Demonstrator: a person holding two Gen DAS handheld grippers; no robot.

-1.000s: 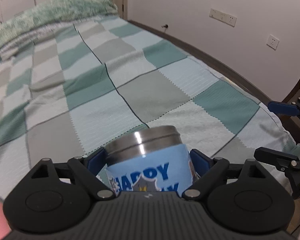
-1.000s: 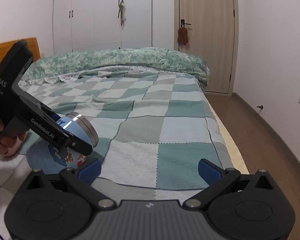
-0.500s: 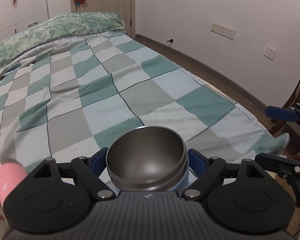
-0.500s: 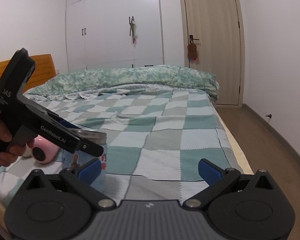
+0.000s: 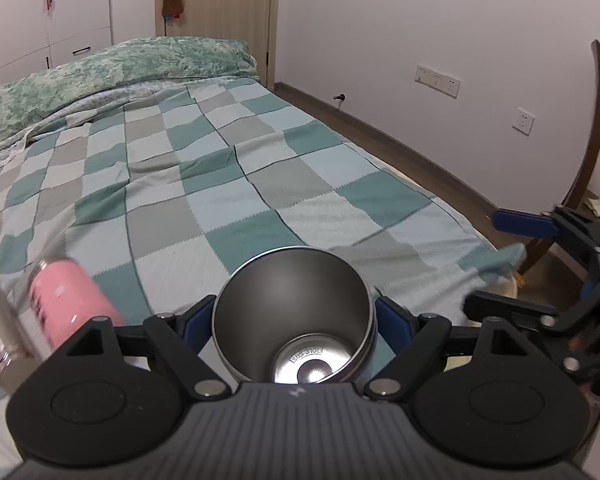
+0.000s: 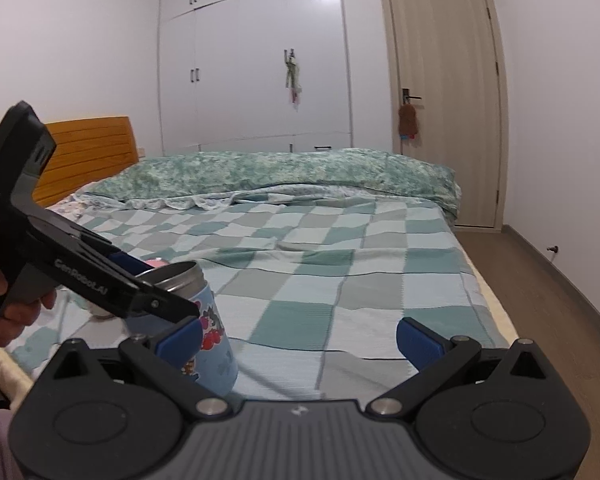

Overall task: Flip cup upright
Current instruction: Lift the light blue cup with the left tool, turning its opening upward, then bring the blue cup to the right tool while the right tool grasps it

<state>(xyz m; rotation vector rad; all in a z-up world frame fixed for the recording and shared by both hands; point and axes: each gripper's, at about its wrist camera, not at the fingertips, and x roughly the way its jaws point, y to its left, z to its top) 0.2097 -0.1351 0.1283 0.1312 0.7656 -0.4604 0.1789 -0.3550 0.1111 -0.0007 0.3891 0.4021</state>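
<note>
1. cup (image 5: 294, 316) mouth up, steel inside visible, near the foot end of the bed (image 5: 236, 184), blue printed sleeve seen from right wrist view (image 6: 208, 336)
2. left tool (image 5: 294, 320) clamped on cup, blue pads against both sides of rim
3. right tool (image 6: 300, 336) spread wide, holding nothing, just right of cup
4. pink bottle (image 5: 66, 304) lying on checked blanket, left of cup, blurred

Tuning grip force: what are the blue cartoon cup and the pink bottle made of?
Blue cartoon-print steel cup: brushed stainless interior, base stamped SUS 316L; the printed blue outside looks like a coating or sleeve. Pink cylindrical bottle: matte pink body, silvery metal-looking end; blurred, so uncertain.
</note>
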